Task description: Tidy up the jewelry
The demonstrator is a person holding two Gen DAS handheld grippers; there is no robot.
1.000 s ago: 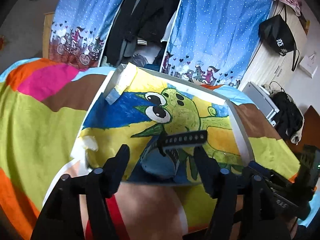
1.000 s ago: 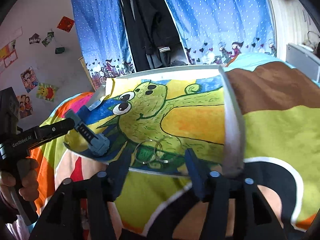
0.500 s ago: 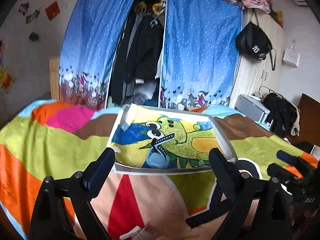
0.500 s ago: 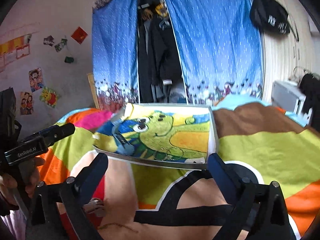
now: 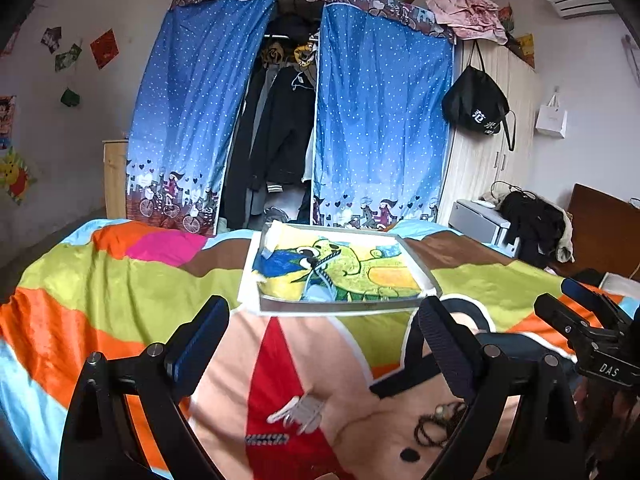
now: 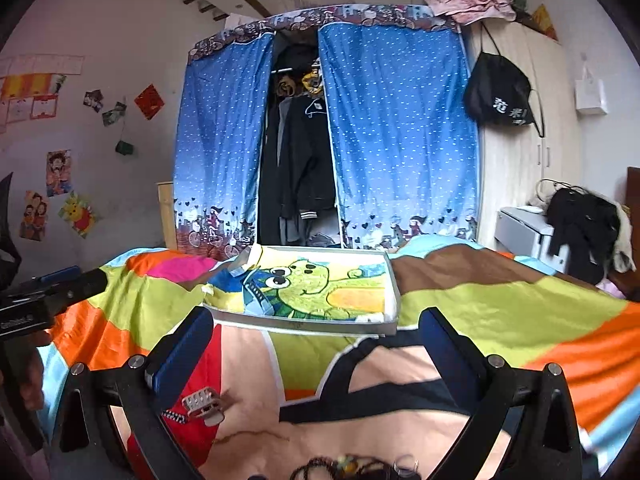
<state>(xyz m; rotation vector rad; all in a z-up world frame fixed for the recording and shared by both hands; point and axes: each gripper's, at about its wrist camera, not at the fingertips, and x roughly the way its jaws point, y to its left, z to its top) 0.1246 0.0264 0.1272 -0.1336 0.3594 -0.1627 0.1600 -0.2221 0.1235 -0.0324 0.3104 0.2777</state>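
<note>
Two grippers above a colourful bedspread [image 5: 120, 292]
Left gripper [image 5: 320, 340] and right gripper [image 6: 316, 344] — jaws wide apart, empty; cartoon-dinosaur tray [image 6: 320, 322] at centre holds a watch [image 6: 256, 300].

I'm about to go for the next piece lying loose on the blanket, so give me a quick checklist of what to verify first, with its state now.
1. Left tool open and holding nothing: ok.
2. Right tool open and holding nothing: ok.
3. Hair clip in plain sight on the blanket, between the left tool's fingers: ok.
4. Dark bead bracelet free to grasp: cannot tell, a tool finger partly hides it.
5. Tray has bare room beside the watch: ok.
6. Tray sits level on the soft blanket: cannot tell.
</note>
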